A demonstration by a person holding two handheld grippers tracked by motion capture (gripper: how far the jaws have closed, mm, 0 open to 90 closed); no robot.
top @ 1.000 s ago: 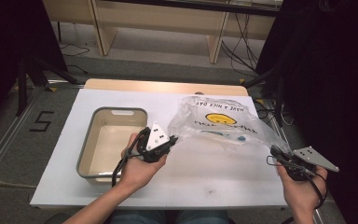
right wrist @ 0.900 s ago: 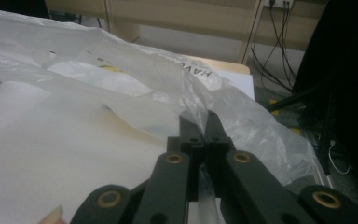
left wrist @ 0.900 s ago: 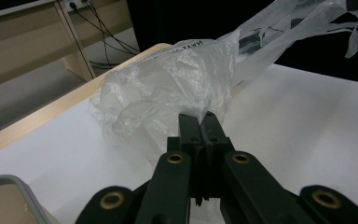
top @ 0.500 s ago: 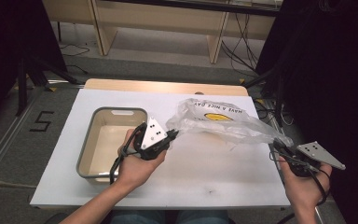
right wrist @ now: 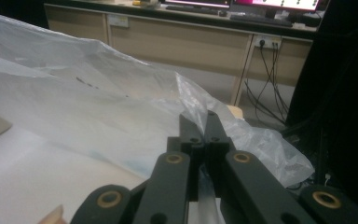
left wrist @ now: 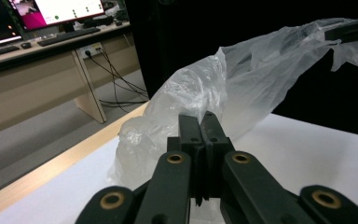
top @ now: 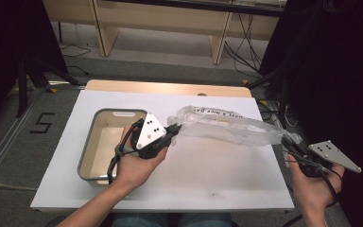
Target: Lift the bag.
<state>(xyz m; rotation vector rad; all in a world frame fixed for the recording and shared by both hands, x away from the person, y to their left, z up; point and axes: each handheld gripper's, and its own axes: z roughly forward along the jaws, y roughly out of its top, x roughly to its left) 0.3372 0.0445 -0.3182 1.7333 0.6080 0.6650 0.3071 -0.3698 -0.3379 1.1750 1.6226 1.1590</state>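
Both grippers clamped on a clear plastic bag [top: 227, 126], stretched above the surface [top: 208, 170] to the right of the tray [top: 87, 153].
The thin film could have slipped or torn if the left gripper [top: 174, 130] and right gripper [top: 288, 140] pulled harder apart. The high view showed the bag's full span beside the tray; the gripper views showed each pair of jaws pinched together on crumpled film.

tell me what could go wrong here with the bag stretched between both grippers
The thin plastic bag is pulled taut between the left gripper and the right gripper, both shut on its ends; more pull could tear the film or slip it out of a pinch. The right gripper sits past the table edge, so a slipped end might drop off. The bag may also sag towards the tray.
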